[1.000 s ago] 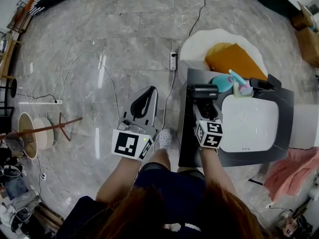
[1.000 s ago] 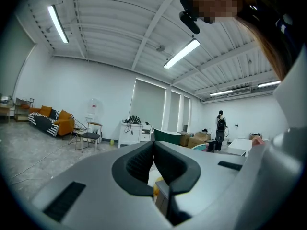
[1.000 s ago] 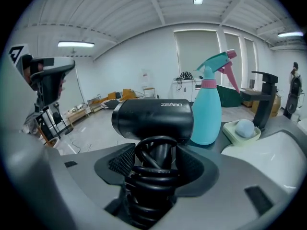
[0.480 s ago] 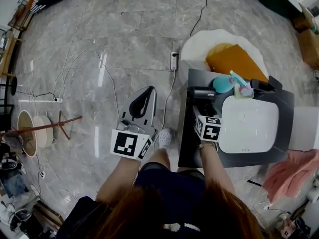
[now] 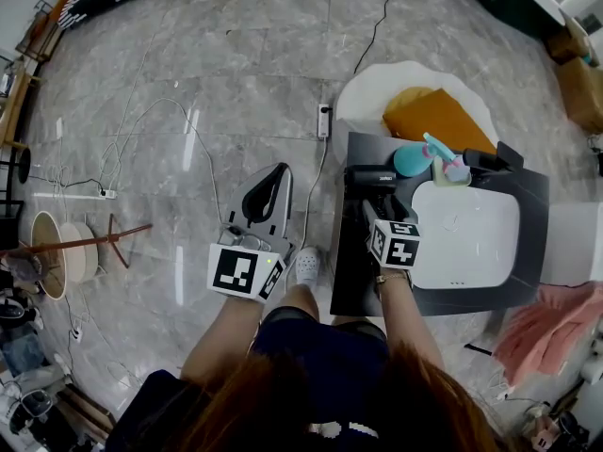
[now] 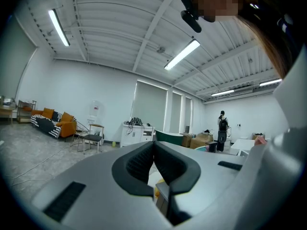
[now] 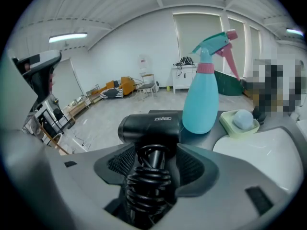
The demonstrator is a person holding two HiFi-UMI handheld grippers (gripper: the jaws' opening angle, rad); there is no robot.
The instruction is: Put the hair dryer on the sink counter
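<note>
A grey stone floor (image 5: 188, 83) fills most of the head view. At centre right stands the dark sink counter (image 5: 350, 271) with its white basin (image 5: 471, 234). The black hair dryer (image 5: 375, 178) lies on the counter's upper left corner, its barrel crosswise just left of a teal spray bottle (image 5: 415, 158) and a green soap dish (image 5: 454, 170). Its handle, wrapped in coiled cord, points down the frame into the right gripper (image 5: 377, 205). In the right gripper view the dryer (image 7: 151, 126) rests on the counter with that handle between the right gripper's (image 7: 156, 155) widely spread jaws, whose pads do not visibly press it. The left gripper (image 5: 280, 169), over the floor left of the counter, has its jaws pressed together on nothing (image 6: 154, 145).
</note>
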